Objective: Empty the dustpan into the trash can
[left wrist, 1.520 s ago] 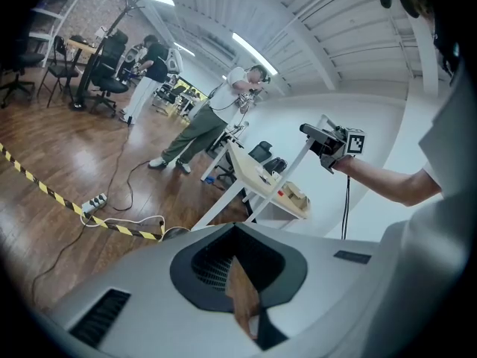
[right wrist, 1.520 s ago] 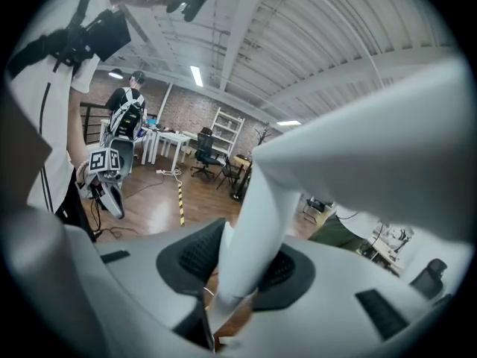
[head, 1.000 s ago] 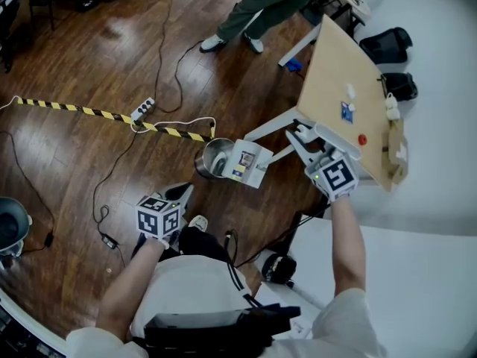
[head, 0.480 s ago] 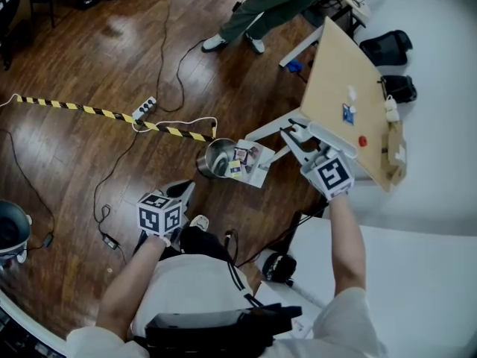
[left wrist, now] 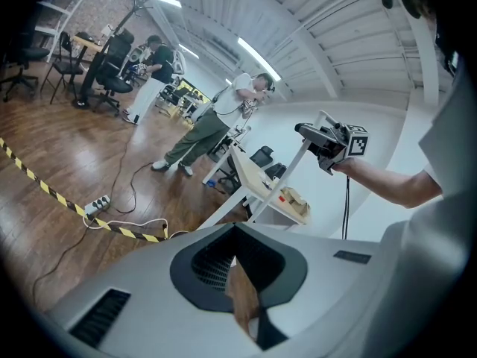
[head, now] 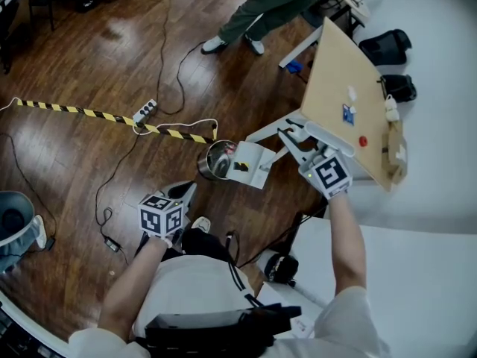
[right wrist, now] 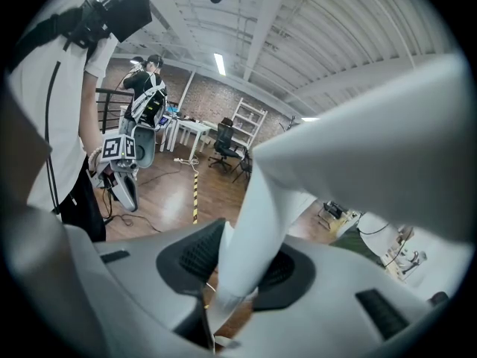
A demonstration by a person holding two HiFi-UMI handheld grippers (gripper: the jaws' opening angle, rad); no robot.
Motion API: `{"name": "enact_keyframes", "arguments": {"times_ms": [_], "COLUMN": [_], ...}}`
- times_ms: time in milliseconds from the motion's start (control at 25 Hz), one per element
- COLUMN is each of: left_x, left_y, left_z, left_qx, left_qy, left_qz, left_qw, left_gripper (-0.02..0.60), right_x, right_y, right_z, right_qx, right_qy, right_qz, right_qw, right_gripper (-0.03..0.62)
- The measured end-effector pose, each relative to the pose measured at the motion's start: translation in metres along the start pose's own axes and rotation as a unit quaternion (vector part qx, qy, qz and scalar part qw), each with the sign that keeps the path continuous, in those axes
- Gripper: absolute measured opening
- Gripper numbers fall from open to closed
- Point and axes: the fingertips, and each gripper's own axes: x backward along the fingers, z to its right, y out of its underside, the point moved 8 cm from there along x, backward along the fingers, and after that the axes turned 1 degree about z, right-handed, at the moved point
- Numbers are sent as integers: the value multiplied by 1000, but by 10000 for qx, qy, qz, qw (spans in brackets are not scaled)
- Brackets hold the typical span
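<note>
A person works two tools over a dark wooden floor (head: 82, 58). The right hand-held gripper (head: 291, 139) is clenched on the white handle (right wrist: 250, 215) of a dustpan (head: 250, 162), which runs up between its jaws in the right gripper view. The pan hangs out to the left of that gripper, tipped towards a round metal trash can (head: 202, 165) that stands on the floor just beside the pan's far edge. From above it is hard to say whether the pan's lip touches the can's rim or only overhangs it. A small dark scrap lies on the pan's face. The left hand-held gripper (head: 184, 193) is held low near the person's body, well apart from the can, with its jaws closed tip to tip and nothing between them. To the right of the dustpan stands a light wooden desk (head: 332, 80) on white legs, with a few small items on its top. A strip of yellow and black tape (head: 97, 114) crosses the floor beyond the can, with a white power strip (head: 143, 110) lying against it. A second person (head: 261, 10) stands at the far side of the room.
</note>
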Motion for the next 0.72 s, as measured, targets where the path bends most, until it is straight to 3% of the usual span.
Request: {"name": "enact_keyframes", "arguments": {"times_ms": [520,720], "left_x": [-2,-1], "left_y": [-1,2], "left_z": [4,7], "left_qx": [23,-41], "left_qy": [-29,9], "left_qz": [30,-29], "left_qw": [10000,10000], "left_gripper": [-12,-12], "right_x": [0,12], "right_y": [1,14], "right_z": [3,12], "right_qx": [-6,-337], "right_qy": [-65,159], "right_qz": [28,22], "right_qw": [10000,9993], "right_gripper": [121,121]}}
